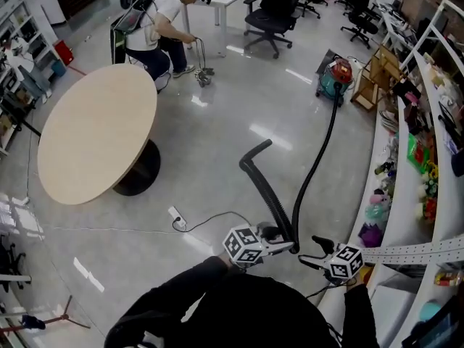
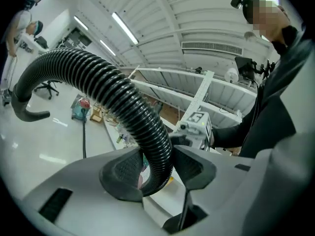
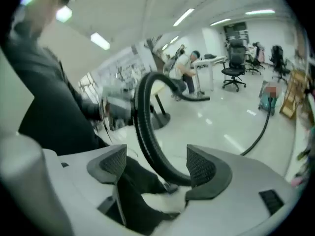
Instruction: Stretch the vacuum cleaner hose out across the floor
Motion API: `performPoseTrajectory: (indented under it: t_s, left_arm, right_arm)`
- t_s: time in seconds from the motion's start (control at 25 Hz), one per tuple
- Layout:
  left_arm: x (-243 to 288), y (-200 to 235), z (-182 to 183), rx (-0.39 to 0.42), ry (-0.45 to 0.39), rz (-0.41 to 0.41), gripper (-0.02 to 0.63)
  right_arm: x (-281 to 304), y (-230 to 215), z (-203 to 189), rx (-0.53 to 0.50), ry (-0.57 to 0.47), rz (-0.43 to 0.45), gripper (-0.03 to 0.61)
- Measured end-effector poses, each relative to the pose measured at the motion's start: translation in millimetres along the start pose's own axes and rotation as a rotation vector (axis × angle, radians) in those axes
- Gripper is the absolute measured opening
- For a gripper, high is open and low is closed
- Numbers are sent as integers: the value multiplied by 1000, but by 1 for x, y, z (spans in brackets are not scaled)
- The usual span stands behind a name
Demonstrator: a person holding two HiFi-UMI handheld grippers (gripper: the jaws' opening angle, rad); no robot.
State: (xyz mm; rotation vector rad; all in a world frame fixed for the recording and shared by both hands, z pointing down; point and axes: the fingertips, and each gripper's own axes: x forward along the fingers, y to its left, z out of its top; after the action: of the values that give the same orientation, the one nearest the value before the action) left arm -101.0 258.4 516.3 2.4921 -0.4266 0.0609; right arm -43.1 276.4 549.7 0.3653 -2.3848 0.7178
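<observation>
1. Left gripper (image 1: 285, 246): it sits at the lower centre of the head view, jaws clamped on the hose (image 1: 270, 194). In the left gripper view the ribbed black tube passes straight between the two pads, and both pads bear on it.

2. Hose layout: note that the hose folds into a narrow V at your grippers.
   - The thick ribbed leg rises from the left gripper toward the frame centre and ends in the curved handle end (image 1: 254, 151), which hangs free.
   - The thinner leg climbs from the same fold toward the upper right.
   - The long axis of each leg runs bottom to top of the frame, and both meet at the fold you hold.

3. Right gripper (image 1: 313, 252): it lies just beside the left gripper, on its right, jaws wide apart. In the right gripper view the hose crosses the gap closer to the right-hand pad and is not clamped.

4. Vacuum cleaner (image 1: 335, 78): it stands on the floor at the upper right, well apart from both grippers, with the thin leg leading to it.

5. Judgement for the coming move: the left gripper alone controls the hose. To open the V, the handle end probably has to travel away from the cleaner, toward the frame's left. Watch the round table (image 1: 94, 133) there.
</observation>
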Motion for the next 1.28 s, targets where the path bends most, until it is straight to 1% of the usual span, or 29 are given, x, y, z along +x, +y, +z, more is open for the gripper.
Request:
performPoseTrajectory:
  t_s: [0.08, 0.12, 0.16, 0.2, 0.28, 0.36, 0.4, 0.44, 0.48, 0.52, 0.56, 0.6, 0.64, 0.68, 0.72, 0.76, 0.8, 0.84, 0.88, 0.92, 0.96, 1.0, 1.04, 1.08, 1.16, 1.24, 1.28]
  left_arm:
    - [8, -17, -14, 61, 53, 27, 204]
    - [14, -26, -23, 102, 92, 44, 204]
    - [22, -37, -33, 146, 137, 58, 204]
    - [32, -49, -44, 192, 181, 69, 204]
    - [56, -74, -68, 283, 271, 84, 204]
    - [80, -96, -100, 377, 380, 102, 204]
    - [90, -103, -120, 425, 441, 113, 204]
    - [97, -109, -141, 469, 502, 126, 204]
    - [102, -113, -160, 501, 554, 141, 204]
    - [105, -118, -176, 512, 592, 154, 200]
    - [106, -123, -189, 494, 619, 162, 199]
    - [104, -128, -200, 449, 640, 166, 198]
    - [100, -133, -209, 381, 652, 166, 198]
    - [93, -135, -216, 289, 647, 166, 198]
    - [83, -135, -221, 163, 608, 166, 199]
    - [71, -133, -219, 0, 523, 163, 199]
    - [57, -129, -208, -186, 390, 153, 208]
    - [42, -124, -189, -370, 222, 133, 230]
    - [27, -119, -163, -529, 40, 104, 262]
    - [14, -115, -135, -653, -131, 71, 293]
    - [4, -110, -109, -737, -269, 40, 321]
    - [-2, -107, -89, -784, -365, 11, 334]
    - [-5, -106, -73, -797, -422, -22, 346]
    - [-6, -107, -61, -787, -450, -61, 356]
    - [-11, -114, -48, -753, -466, -130, 356]
    - [-21, -122, -46, -731, -462, -168, 351]
    - [-28, -125, -49, -718, -452, -177, 315]
  right_arm:
    - [-24, 10, 48, 212, -264, 178, 385]
    - [-31, 13, 67, 309, -348, 266, 385]
    - [-33, 16, 79, 376, -380, 331, 385]
    - [-29, 19, 85, 408, -365, 374, 385]
    - [-13, 33, 81, 409, -256, 439, 386]
    - [5, 58, 48, 403, -100, 525, 385]
    - [10, 73, 26, 379, -31, 582, 385]
    - [9, 86, 5, 339, 8, 629, 380]
    - [5, 92, -13, 298, 4, 656, 345]
    - [-1, 93, -26, 265, -34, 659, 257]
    - [-7, 90, -37, 244, -84, 646, 193]
    - [-14, 88, -47, 232, -126, 625, 193]
    - [-21, 86, -57, 221, -154, 606, 192]
    - [-28, 88, -67, 201, -167, 587, 192]
    - [-34, 90, -76, 167, -168, 565, 192]
    - [-39, 95, -86, 122, -161, 536, 191]
    - [-43, 100, -96, 70, -152, 502, 192]
    - [-46, 106, -104, 16, -147, 465, 190]
    - [-47, 113, -110, -35, -146, 430, 189]
    - [-49, 120, -116, -83, -150, 400, 186]
    - [-49, 128, -120, -128, -155, 375, 186]
    - [-48, 137, -125, -173, -154, 352, 184]
    - [-44, 145, -131, -216, -145, 331, 183]
    - [-37, 154, -136, -255, -128, 311, 181]
    - [-19, 170, -143, -314, -95, 271, 178]
    - [-2, 179, -143, -331, -79, 229, 170]
    - [7, 182, -144, -337, -64, 201, 167]
